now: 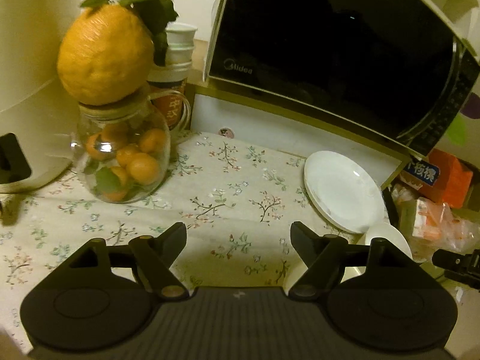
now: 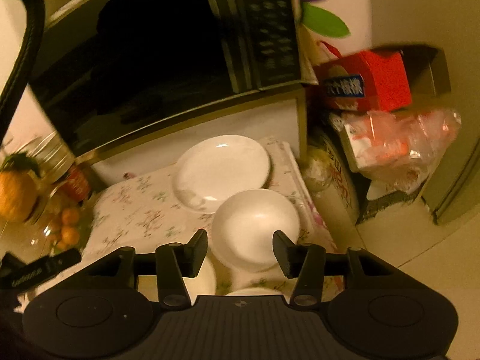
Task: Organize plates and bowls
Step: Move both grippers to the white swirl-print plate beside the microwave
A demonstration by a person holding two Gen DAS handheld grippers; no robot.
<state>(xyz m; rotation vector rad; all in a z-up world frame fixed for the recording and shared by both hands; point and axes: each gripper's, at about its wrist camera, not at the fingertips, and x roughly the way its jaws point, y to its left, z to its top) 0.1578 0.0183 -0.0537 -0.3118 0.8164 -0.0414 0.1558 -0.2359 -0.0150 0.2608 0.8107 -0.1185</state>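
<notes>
White bowl (image 2: 255, 228) sits just beyond right gripper (image 2: 240, 250), jaws apart w/ nothing held; left gripper (image 1: 238, 235) wide, empty.

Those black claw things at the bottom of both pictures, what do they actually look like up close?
Both are matte black plastic tools. The left gripper and the right gripper each have two flat, wedge-shaped fingers on hinged link arms with brass-coloured pivot pins. Behind them sit two rounded housings with circular caps, joined by a ribbed grey centre panel bearing a small pale mark. No sleeves or cables show on either tool.
</notes>
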